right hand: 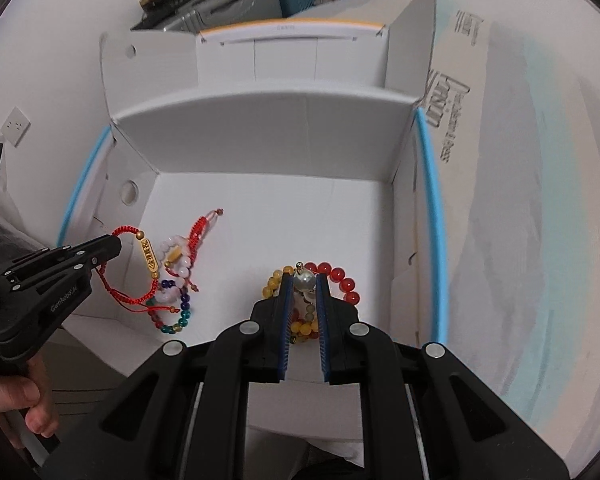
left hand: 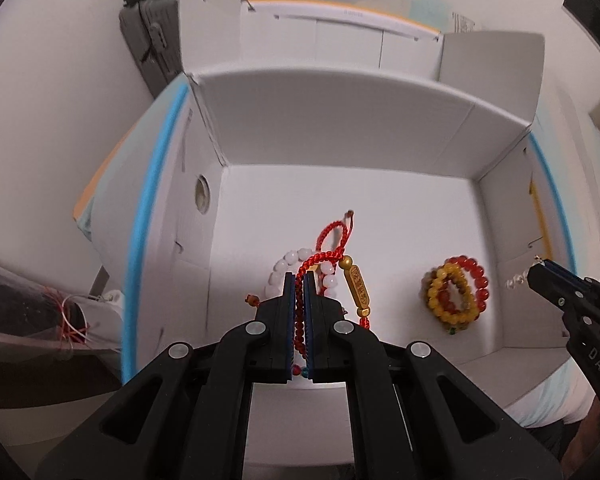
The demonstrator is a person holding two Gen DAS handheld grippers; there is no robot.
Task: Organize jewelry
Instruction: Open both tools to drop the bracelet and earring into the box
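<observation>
Red cord bracelet (left hand: pixel 324 258) pinched tight in the left gripper (left hand: pixel 299 280), hanging over the white box (left hand: pixel 340 120) floor. Right wrist view: right gripper (right hand: pixel 304 280) clamps a pale bead (right hand: pixel 302 281) above the red-and-yellow bead stack (right hand: pixel 342 284) inside the box.

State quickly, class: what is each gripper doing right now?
Left gripper: shut on the red cord bracelet.
Right gripper: shut on a pale bead piece.
</observation>
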